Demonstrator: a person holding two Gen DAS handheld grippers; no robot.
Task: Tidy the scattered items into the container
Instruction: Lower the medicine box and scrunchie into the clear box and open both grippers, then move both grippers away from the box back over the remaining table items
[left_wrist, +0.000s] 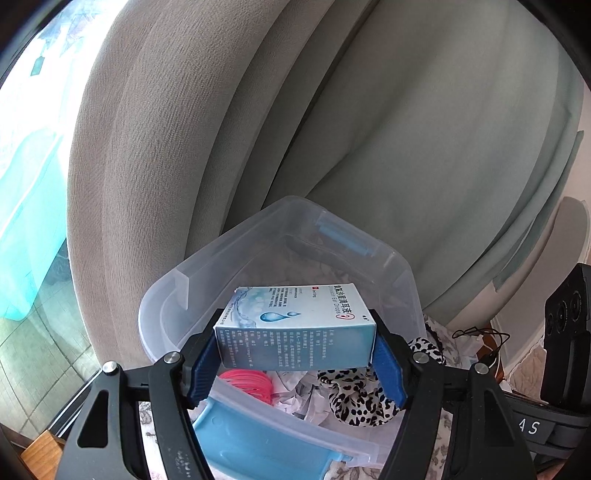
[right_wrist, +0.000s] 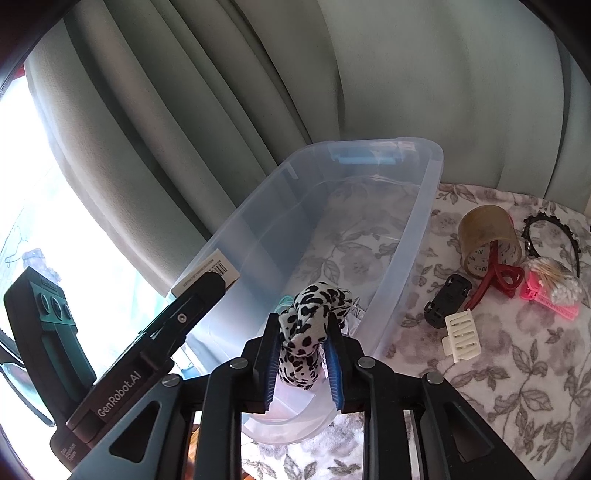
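My left gripper (left_wrist: 295, 345) is shut on a blue-and-white medicine box (left_wrist: 295, 314), held flat above the clear plastic container (left_wrist: 236, 240). Under the box, inside the container, lie a pink coil (left_wrist: 247, 380) and crumpled paper (left_wrist: 295, 395). My right gripper (right_wrist: 303, 321) holds a black-spotted white scrunchie (right_wrist: 314, 306) between its blue pads, over the near end of the container (right_wrist: 417, 236). The same scrunchie (right_wrist: 295, 354) hangs down between the jaws. In the right wrist view, the left gripper's finger (right_wrist: 199, 295) and the box's barcoded end (right_wrist: 210, 269) show at the container's left wall.
On the floral cloth (right_wrist: 517, 369) right of the container lie a tape roll (right_wrist: 487, 240), a red claw clip (right_wrist: 498, 277), a black clip (right_wrist: 447, 299), a white clip (right_wrist: 461, 334), cotton swabs (right_wrist: 554, 284) and a black headband (right_wrist: 550, 232). Grey curtains (right_wrist: 221, 110) hang behind.
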